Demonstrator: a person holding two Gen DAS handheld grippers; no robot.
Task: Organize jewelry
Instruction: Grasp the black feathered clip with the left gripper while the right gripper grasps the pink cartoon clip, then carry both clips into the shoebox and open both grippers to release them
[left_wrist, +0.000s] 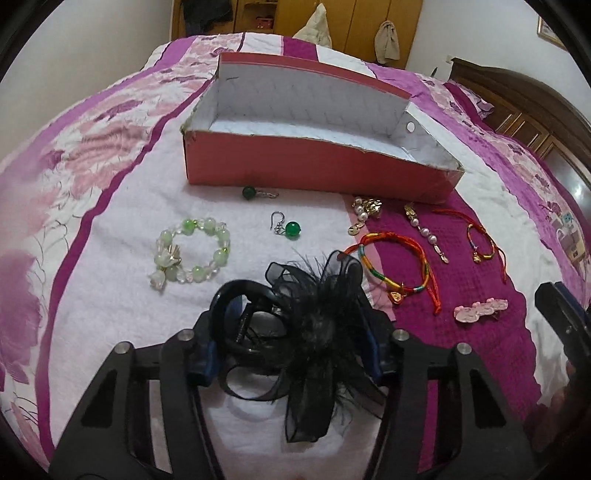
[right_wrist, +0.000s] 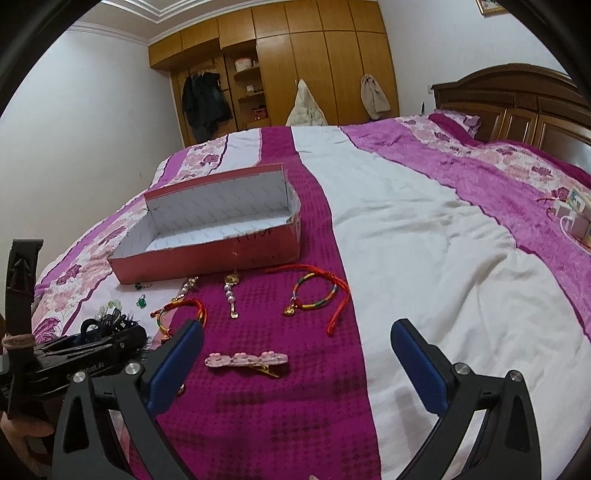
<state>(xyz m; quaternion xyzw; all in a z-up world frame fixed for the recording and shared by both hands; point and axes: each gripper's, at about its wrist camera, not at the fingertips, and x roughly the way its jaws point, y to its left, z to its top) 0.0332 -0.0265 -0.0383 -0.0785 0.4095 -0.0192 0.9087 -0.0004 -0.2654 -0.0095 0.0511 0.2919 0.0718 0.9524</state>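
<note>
My left gripper (left_wrist: 295, 332) is shut on a black feathered hair clip (left_wrist: 317, 325) and holds it just above the bed. An open red box (left_wrist: 317, 173) with a white inside lies beyond it. In front of the box lie a green bead bracelet (left_wrist: 192, 251), two green ball earrings (left_wrist: 288, 229), pearl drop earrings (left_wrist: 424, 229) and two braided cord bracelets (left_wrist: 399, 266). A pink hair clip (right_wrist: 245, 360) lies between the fingers of my right gripper (right_wrist: 295, 354), which is open and empty above it.
The bedspread (right_wrist: 406, 258) is white with purple and floral bands. A wooden headboard (right_wrist: 517, 99) is at the right, a wardrobe (right_wrist: 295, 55) at the back. Small items (right_wrist: 576, 218) lie at the bed's right edge.
</note>
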